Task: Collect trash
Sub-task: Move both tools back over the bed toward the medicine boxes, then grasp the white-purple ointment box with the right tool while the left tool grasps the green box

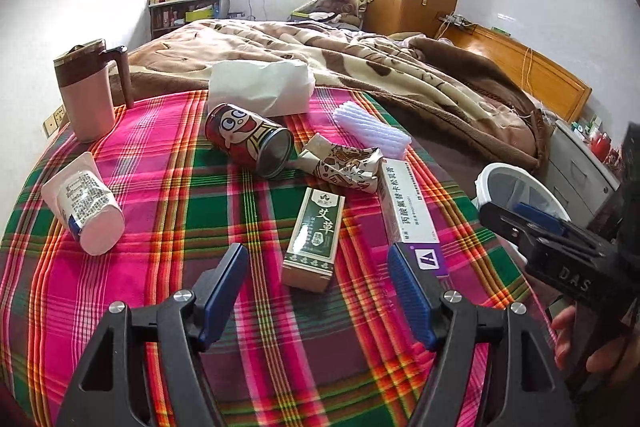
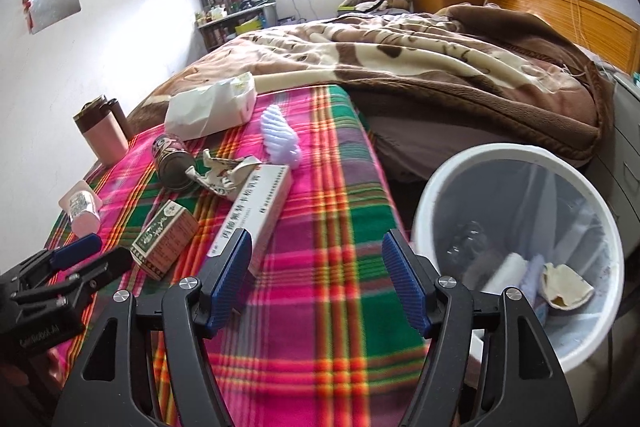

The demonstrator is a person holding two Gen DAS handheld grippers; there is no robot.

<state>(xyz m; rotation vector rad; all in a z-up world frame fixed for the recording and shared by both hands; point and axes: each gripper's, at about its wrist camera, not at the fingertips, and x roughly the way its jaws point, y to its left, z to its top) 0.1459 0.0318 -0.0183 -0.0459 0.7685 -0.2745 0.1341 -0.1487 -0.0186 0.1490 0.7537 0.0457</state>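
Both grippers hover with jaws wide and empty over the plaid surface (image 1: 120, 299), the left gripper (image 1: 318, 275) facing the green box (image 1: 316, 243), which lies just ahead between its jaws with its long axis running away from the camera. The white box (image 2: 256, 215) lies just ahead of the right gripper (image 2: 316, 263), beside its left finger, angled up and right. The bin (image 2: 420, 219) stands off the surface's right edge, so the right arm looks nearer to it.
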